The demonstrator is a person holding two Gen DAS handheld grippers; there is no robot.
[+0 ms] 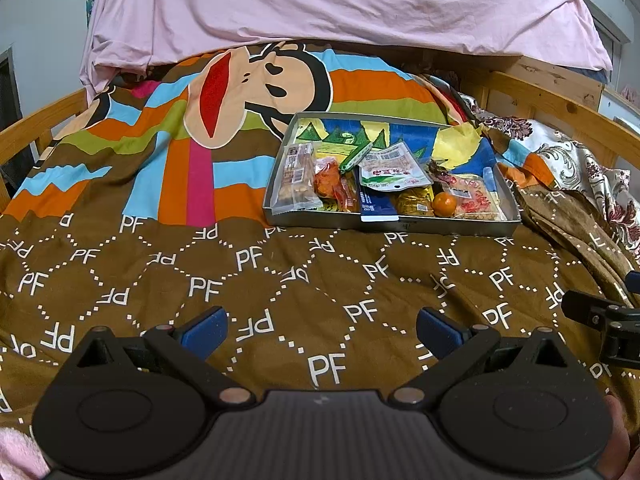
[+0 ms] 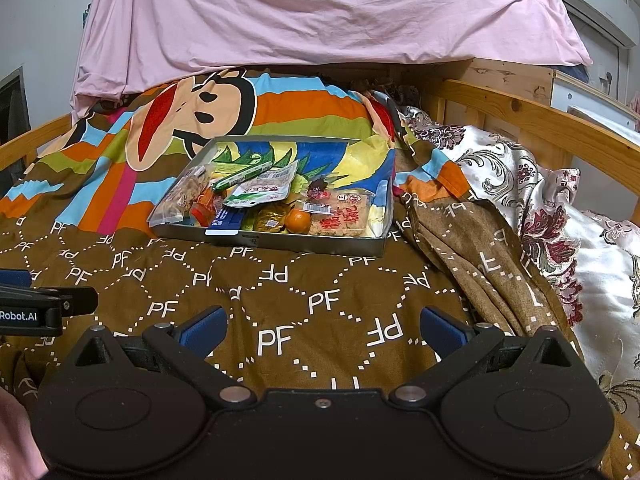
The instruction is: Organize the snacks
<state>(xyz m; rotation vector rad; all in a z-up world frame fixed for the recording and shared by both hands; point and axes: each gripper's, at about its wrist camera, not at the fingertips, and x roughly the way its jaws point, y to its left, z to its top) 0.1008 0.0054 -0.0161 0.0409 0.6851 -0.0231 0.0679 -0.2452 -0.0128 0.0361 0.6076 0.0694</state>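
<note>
All snack packets are already gathered in the shallow grey metal tray (image 1: pixel 400 225) on the brown patterned bedspread (image 1: pixel 256 280), so little sorting seems left. Inside are seen a small orange mandarin (image 1: pixel 444 204), a white-green pouch (image 1: pixel 390 170) and a dark blue packet (image 1: pixel 376 206). The left gripper (image 1: pixel 322 332) and right gripper (image 2: pixel 324 332) are held wide apart, empty, well short of the tray.

We see both wrist views looking low across the bedspread (image 1: pixel 280 272), side by side, sharing the snack tray (image 2: pixel 280 242) ahead.
</note>
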